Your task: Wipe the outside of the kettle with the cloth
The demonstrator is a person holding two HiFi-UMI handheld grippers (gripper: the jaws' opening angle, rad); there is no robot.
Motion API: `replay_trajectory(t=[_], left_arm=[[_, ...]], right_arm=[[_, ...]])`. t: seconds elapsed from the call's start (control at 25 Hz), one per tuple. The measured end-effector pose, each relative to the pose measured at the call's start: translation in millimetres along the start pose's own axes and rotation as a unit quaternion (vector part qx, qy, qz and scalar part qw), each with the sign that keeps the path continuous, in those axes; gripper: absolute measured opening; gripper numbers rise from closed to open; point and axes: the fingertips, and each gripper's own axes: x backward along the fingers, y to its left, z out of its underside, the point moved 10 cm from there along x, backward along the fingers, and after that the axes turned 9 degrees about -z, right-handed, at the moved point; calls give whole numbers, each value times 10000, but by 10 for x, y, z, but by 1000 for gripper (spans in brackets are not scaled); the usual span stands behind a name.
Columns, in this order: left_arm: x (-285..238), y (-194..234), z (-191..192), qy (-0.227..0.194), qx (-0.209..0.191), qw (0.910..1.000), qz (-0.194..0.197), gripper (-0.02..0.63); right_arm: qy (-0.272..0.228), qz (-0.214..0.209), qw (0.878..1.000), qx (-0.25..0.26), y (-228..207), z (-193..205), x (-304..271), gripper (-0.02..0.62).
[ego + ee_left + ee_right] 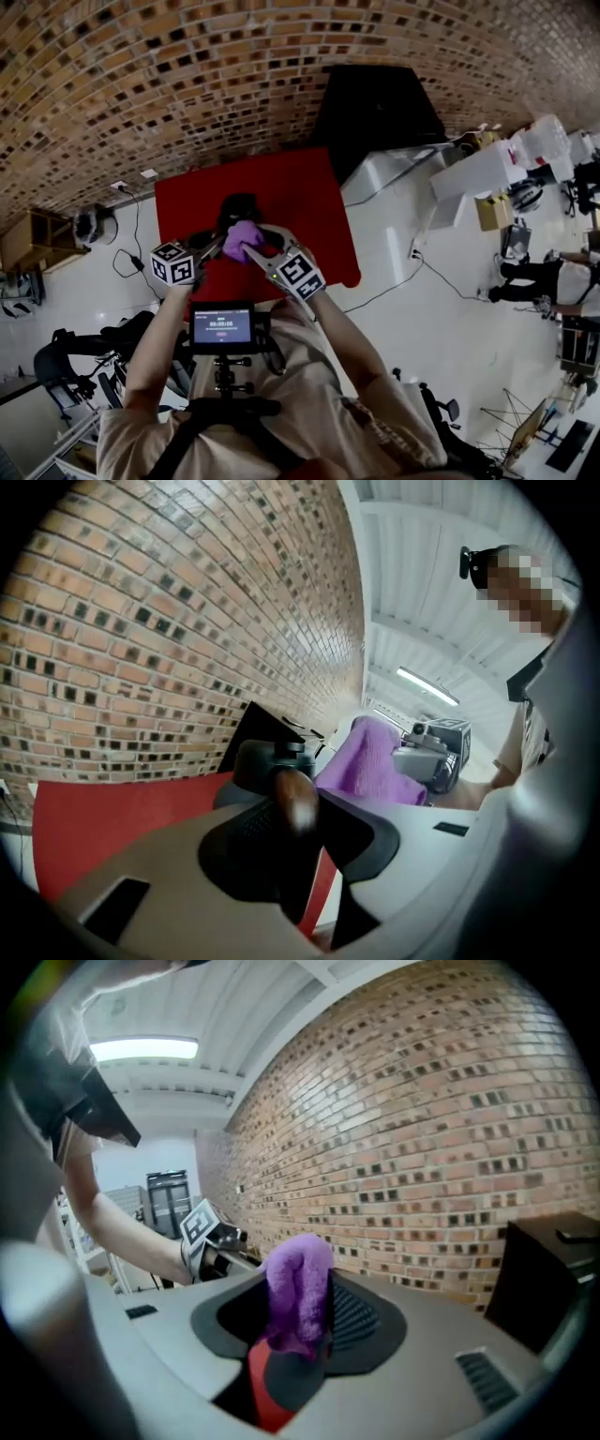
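Observation:
A black kettle [239, 208] is over the red table [309, 202] in the head view. My left gripper [217, 242] is shut on the kettle's brown handle [296, 799], which runs between the jaws with the kettle's body [267, 759] just beyond. My right gripper [255, 242] is shut on a folded purple cloth [242, 238], held beside the kettle's near side. The cloth [300, 1283] stands up between the right jaws. From the left gripper view the cloth [370, 761] hangs to the right of the kettle. Whether cloth and kettle touch I cannot tell.
A black box [375, 108] stands at the far right corner of the red table, against the brick wall [187, 84]. White tables [478, 173] with clutter are to the right. Cables [131, 258] lie on the floor at left. A small screen [222, 326] sits on the person's chest rig.

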Motion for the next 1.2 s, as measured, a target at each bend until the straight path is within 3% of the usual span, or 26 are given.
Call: replay_trajectory(t=[0.12, 0.2, 0.48, 0.64, 0.76, 0.88, 1.04, 1.2], left_arm=[[130, -230, -286, -323, -112, 9994, 62, 110], [258, -366, -388, -549, -69, 9982, 210, 110], [677, -861, -639, -1005, -290, 9931, 537, 112], [808, -1048, -697, -1201, -282, 9904, 626, 112], [890, -1048, -684, -1459, 5, 9869, 695, 112], [939, -1027, -644, -1637, 152, 9835, 752, 112], [958, -1013, -666, -1659, 40, 9823, 874, 112], [953, -1013, -739, -1611, -189, 9796, 1183, 112]], right_arm=[[111, -168, 9964, 823, 172, -187, -164, 181], [-43, -69, 9952, 978, 152, -246, -20, 181], [-1209, -169, 9922, -240, -540, -406, 656, 179], [-1495, -411, 9846, -808, -910, -373, 537, 176], [-1499, -665, 9799, -1133, -1132, -288, 248, 176], [-1337, -1083, 9729, -1544, -1251, -213, -40, 176], [-1233, -2040, 9455, -2219, -1418, -137, -348, 175], [-672, -2933, 9279, -2202, -1485, -128, -717, 175]])
